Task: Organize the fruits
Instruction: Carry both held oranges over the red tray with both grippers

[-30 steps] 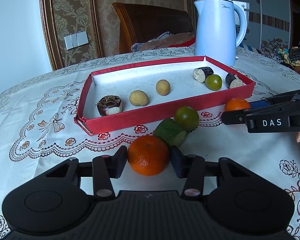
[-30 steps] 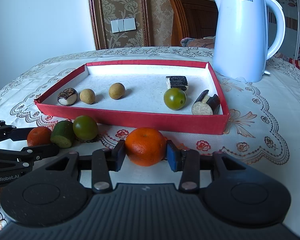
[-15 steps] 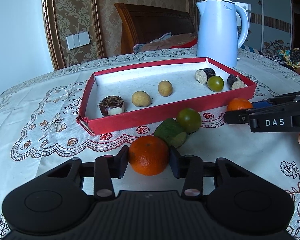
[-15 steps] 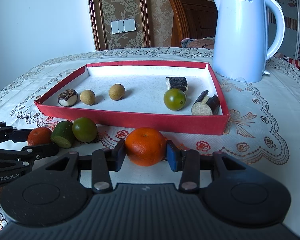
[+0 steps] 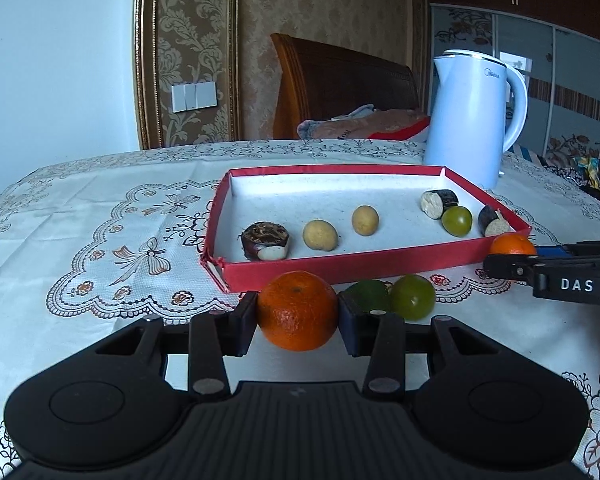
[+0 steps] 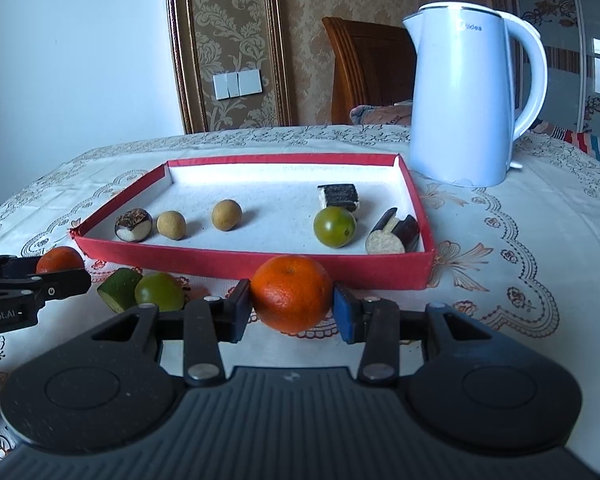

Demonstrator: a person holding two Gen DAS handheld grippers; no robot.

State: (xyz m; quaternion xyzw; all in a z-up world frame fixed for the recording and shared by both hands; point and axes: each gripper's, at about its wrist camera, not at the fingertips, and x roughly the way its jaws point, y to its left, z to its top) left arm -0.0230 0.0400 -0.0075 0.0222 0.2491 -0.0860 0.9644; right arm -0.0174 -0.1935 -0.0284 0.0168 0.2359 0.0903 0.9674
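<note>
Each hand-held gripper (image 5: 298, 326) (image 6: 293, 312) is clamped on a tangerine (image 5: 297, 311) (image 6: 291, 293) at its widest girth. Light, soft-skinned, round — squeeze gently. Tray (image 5: 380, 261) sits at 12 o'clock.

The tray (image 6: 236, 258) lay on the tablecloth (image 6: 540, 240) ahead of me, with the kettle (image 6: 466, 96) behind its far right corner. Inside it, two round fruits (image 6: 171, 225) sat left of centre and a cut piece (image 6: 133, 225) lay at the left end. Before the tray's near wall, each of my grippers (image 5: 297, 312) (image 6: 291, 300) had a tangerine (image 5: 297, 310) (image 6: 292, 292) between its jaws.
</note>
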